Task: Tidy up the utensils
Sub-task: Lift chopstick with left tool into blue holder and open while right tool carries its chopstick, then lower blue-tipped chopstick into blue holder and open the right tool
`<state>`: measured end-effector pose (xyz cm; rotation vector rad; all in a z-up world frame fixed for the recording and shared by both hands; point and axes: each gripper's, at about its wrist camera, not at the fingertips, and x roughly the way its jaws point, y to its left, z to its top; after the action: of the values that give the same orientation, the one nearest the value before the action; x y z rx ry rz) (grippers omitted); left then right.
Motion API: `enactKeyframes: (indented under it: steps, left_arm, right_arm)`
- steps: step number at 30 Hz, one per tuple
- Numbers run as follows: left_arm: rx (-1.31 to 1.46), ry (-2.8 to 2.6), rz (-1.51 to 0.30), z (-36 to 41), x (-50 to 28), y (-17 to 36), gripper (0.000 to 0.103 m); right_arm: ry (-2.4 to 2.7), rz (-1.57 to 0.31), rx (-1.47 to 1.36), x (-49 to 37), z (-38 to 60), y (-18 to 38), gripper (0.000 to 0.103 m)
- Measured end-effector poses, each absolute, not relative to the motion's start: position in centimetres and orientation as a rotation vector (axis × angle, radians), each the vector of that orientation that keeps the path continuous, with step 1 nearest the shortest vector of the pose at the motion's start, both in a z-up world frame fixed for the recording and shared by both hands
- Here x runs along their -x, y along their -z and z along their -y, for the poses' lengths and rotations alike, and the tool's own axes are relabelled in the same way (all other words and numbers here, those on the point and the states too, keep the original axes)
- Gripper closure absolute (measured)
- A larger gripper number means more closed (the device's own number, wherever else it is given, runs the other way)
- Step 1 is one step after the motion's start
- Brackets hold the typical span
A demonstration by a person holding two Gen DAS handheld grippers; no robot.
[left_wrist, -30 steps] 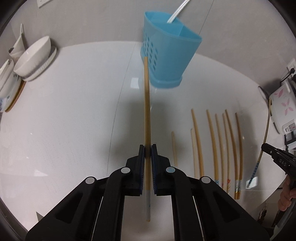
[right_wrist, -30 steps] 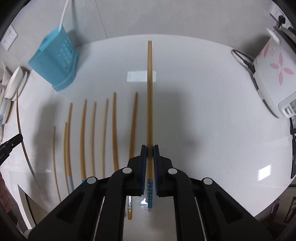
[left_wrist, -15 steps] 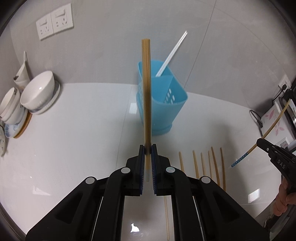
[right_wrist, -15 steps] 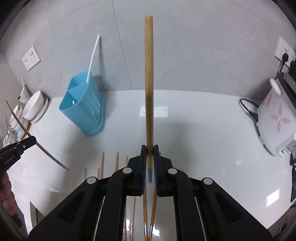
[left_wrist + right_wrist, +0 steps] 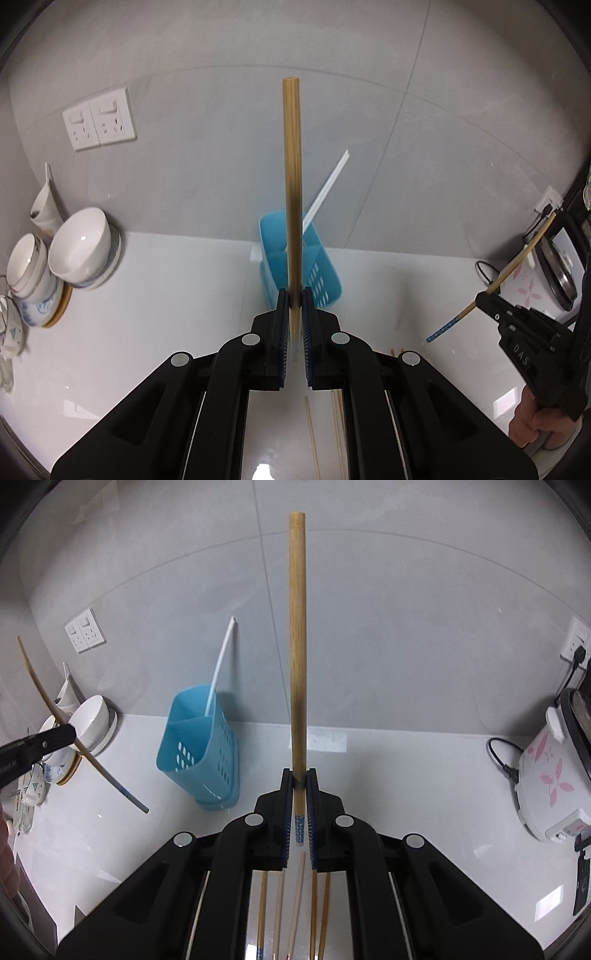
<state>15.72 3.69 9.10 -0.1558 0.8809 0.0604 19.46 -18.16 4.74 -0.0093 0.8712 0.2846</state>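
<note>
Behind my grippers, one blue utensil holder is standing on the counter, holding one white straw. Five chopsticks are lying below. My left gripper and right gripper are each pinching one upright chopstick.

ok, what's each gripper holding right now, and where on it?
Left gripper: a wooden chopstick, clamped near its lower, pale tip end. Right gripper: another chopstick, clamped just above its blue-patterned end.
</note>
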Motion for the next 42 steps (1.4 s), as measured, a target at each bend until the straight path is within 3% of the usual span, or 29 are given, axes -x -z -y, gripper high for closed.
enactKeyframes:
  steps: [9, 29, 30, 32, 34, 42]
  left_arm:
    - [0.159, -0.043, -0.875, -4.2, -20.2, -11.3, 0.097]
    - [0.191, -0.023, -1.045, -5.3, -27.2, -1.7, 0.096]
    - [0.197, -0.028, -1.037, -5.5, -27.2, -1.5, 0.094]
    - [0.210, -0.038, -1.026, -5.8, -27.0, -1.4, 0.076]
    - [0.219, -0.044, -1.011, -6.1, -26.7, -1.5, 0.069]
    - [0.207, -0.131, -0.934, -7.2, -23.9, -3.0, 0.028]
  right_arm:
    - [-0.322, -0.822, 0.006, -21.1, 15.5, -7.0, 0.097]
    - [-0.335, -0.930, 0.038, -24.8, 11.8, -3.4, 0.097]
    - [-0.337, -0.933, 0.040, -24.9, 11.6, -3.2, 0.097]
    - [-0.339, -0.935, 0.043, -25.0, 11.3, -3.3, 0.097]
    - [-0.345, -0.937, 0.049, -25.2, 11.0, -3.3, 0.097]
    - [-0.384, -0.919, 0.064, -25.5, 10.4, -4.4, 0.097]
